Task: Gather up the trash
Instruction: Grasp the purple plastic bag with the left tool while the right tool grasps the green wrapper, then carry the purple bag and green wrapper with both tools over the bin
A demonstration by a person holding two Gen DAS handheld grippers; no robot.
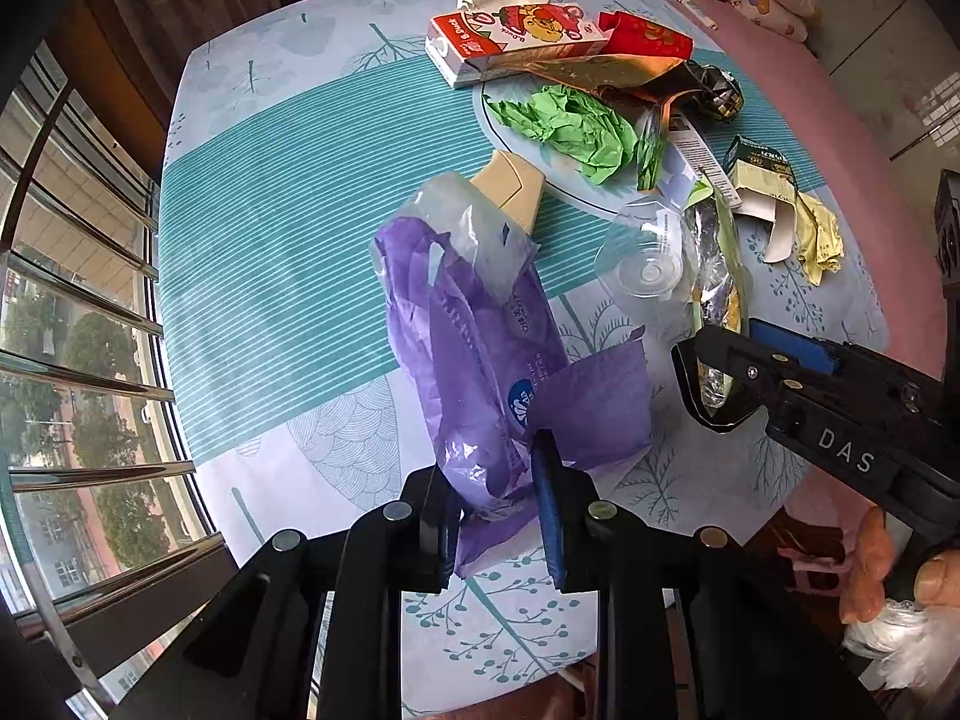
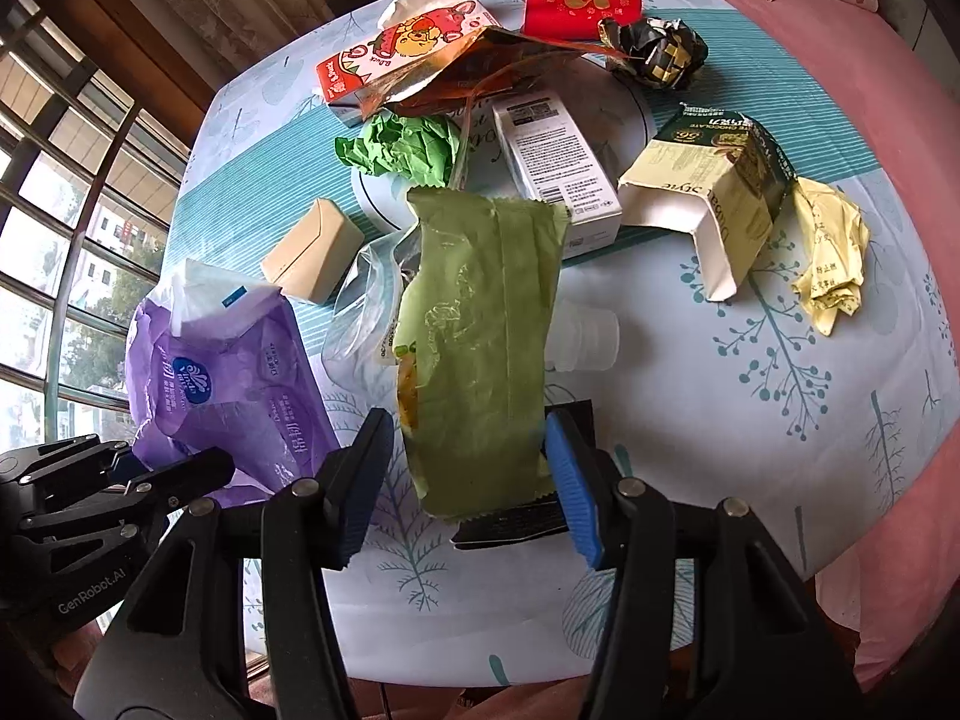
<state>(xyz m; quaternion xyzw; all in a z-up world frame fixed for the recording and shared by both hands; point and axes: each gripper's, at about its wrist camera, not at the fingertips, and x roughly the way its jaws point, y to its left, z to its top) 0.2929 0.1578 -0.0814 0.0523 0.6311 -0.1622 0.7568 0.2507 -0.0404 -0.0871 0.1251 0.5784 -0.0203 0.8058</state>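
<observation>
A purple tissue wrapper (image 1: 480, 360) hangs crumpled over the teal-striped table (image 1: 270, 210), its lower end pinched in my left gripper (image 1: 495, 510), which is shut on it. The same wrapper (image 2: 228, 378) shows at the left of the right wrist view. A green snack wrapper (image 2: 480, 330), silver inside (image 1: 717, 276), stands tilted between the fingers of my right gripper (image 2: 468, 480). A narrow gap shows at its left pad, so this gripper is open around the wrapper. From the left wrist view, the right gripper (image 1: 720, 360) straddles the wrapper's near end.
More litter lies beyond: a red juice carton (image 1: 510, 42), green crumpled paper (image 1: 570, 126), a beige box (image 1: 513, 192), a clear cup (image 1: 645, 264), a chocolate box (image 2: 714, 180) and yellow paper (image 2: 834, 258). Window bars (image 1: 78, 300) run along the left. A hand (image 1: 888, 570) holds white plastic.
</observation>
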